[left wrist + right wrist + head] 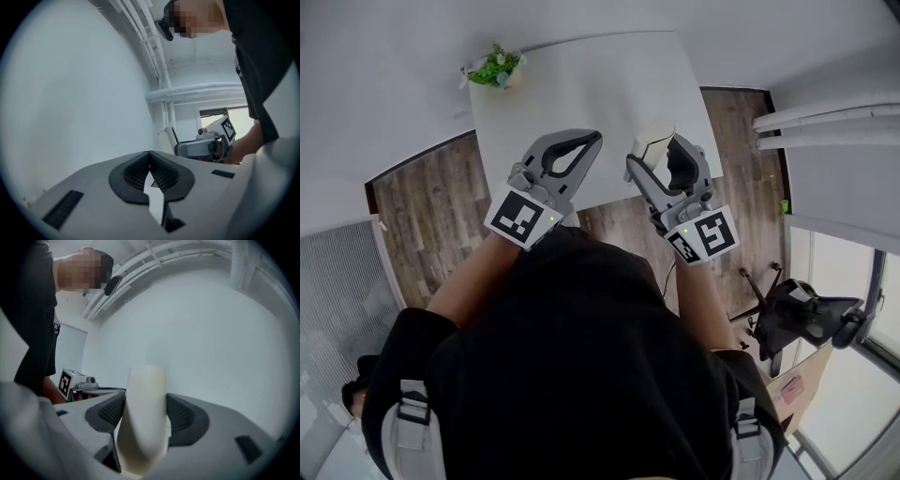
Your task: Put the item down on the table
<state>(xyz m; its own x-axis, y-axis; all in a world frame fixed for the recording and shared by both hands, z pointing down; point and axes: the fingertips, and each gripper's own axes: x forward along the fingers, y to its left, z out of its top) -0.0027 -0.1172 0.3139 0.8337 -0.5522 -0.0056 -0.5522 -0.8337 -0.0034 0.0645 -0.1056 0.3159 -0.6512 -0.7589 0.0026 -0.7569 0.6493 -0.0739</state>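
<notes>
Above the near edge of a white table point(581, 84), a person in a black top holds up two hand-held grippers, side by side and a little apart. At about one o'clock from the person, the right gripper point(656, 155) has its fingers pinching a cream-coloured item point(653, 139), which stands up between the dark pads against the bare wall. At eleven o'clock, the left gripper point(592, 139) has its fingers pressed together at the tips, while a small potted plant point(497, 67) sits on the table's ten o'clock corner.
</notes>
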